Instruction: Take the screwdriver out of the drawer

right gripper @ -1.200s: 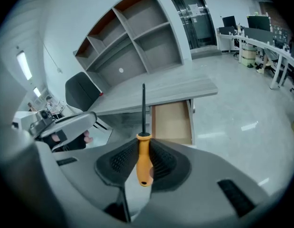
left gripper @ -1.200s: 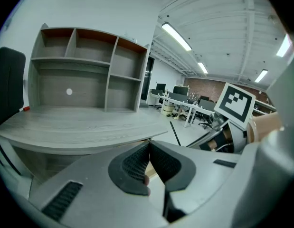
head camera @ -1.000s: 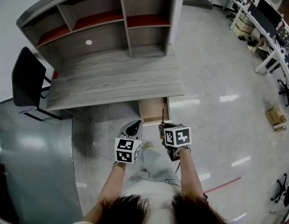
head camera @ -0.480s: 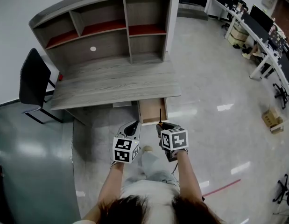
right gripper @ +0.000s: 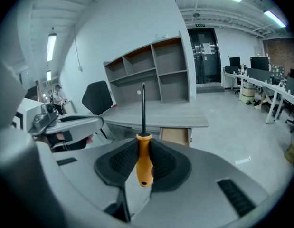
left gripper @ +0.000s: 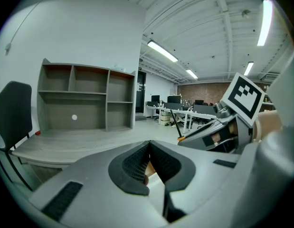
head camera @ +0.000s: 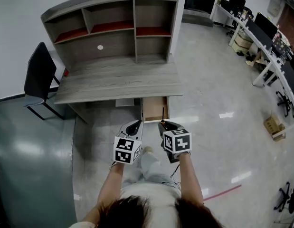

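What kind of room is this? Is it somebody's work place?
Most likely an office. There is a grey wooden desk with a shelf unit on it, a black chair beside it, and rows of white tables with monitors across the shiny floor.

Seemingly an open-plan office: rows of desks point(head camera: 274, 64) with monitors point(head camera: 260, 19) and swivel chairs point(head camera: 285, 98).
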Available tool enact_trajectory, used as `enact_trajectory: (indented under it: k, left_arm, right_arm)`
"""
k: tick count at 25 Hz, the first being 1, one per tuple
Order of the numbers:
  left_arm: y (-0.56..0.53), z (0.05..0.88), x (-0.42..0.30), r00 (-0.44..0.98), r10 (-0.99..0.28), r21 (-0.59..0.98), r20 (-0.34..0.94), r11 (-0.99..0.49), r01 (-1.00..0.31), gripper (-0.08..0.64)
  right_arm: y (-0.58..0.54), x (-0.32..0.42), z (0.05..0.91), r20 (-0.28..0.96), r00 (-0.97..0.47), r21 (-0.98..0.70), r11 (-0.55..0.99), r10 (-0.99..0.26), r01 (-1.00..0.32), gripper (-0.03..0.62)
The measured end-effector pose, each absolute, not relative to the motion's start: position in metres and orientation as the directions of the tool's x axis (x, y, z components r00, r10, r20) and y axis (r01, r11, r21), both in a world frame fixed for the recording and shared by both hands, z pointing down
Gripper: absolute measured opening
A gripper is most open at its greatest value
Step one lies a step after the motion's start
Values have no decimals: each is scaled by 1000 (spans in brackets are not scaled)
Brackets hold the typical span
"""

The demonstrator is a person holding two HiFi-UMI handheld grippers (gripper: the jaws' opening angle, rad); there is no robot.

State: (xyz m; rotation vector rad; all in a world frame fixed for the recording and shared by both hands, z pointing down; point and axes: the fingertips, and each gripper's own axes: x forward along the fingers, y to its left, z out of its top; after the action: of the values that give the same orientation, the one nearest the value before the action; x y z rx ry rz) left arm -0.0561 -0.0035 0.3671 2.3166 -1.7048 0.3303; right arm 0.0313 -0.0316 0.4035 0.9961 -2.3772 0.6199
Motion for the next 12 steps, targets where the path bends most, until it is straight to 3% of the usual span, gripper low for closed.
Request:
enact_trajectory:
  k: [12]
  left_arm:
    - [39, 340, -57, 265, -925, 46, 274, -263, -964, 17]
  right_arm:
    - [4, 38, 373, 522, -618, -149, 651, -588, -745, 87]
